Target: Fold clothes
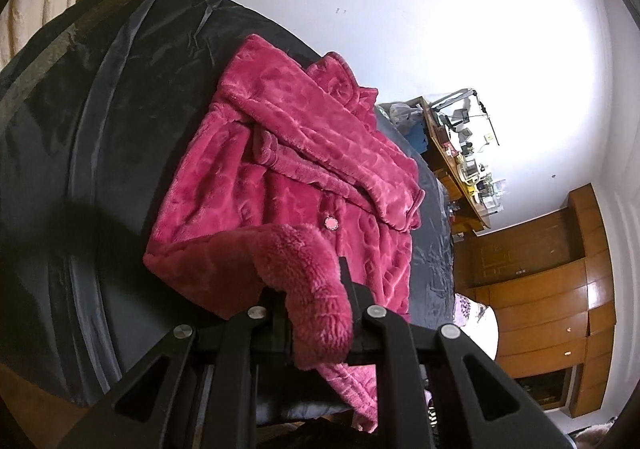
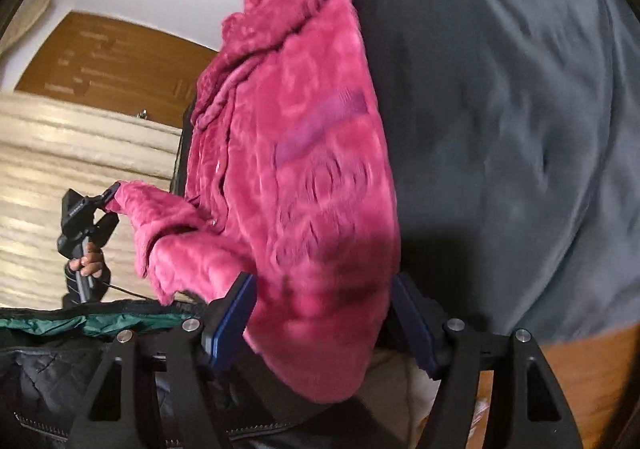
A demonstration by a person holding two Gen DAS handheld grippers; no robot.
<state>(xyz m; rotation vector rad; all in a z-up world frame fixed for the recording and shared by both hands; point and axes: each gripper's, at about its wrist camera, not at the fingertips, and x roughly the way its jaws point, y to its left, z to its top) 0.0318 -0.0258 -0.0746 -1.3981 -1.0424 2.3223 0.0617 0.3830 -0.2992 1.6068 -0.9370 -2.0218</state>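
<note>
A fluffy magenta fleece jacket [image 1: 288, 169] with a pink button [image 1: 331, 223] lies on a dark grey bedspread [image 1: 112, 97]. My left gripper [image 1: 320, 313] is shut on the jacket's hem corner, which is turned up and shows its furry inside. In the right wrist view the left gripper [image 2: 110, 195] shows at the left, pinching the same corner, held by a hand. My right gripper [image 2: 320, 313] is open, its blue-padded fingers [image 2: 232, 313] on either side of the jacket's lower edge [image 2: 316, 209].
The grey bedspread [image 2: 500, 109] spreads to the right. A cluttered wooden desk [image 1: 460, 169] and a wooden wardrobe [image 1: 552, 289] stand beyond the bed. A wooden door [image 2: 112, 61], a cream ribbed surface [image 2: 80, 169] and a green and black quilted garment [image 2: 60, 349] lie to the left.
</note>
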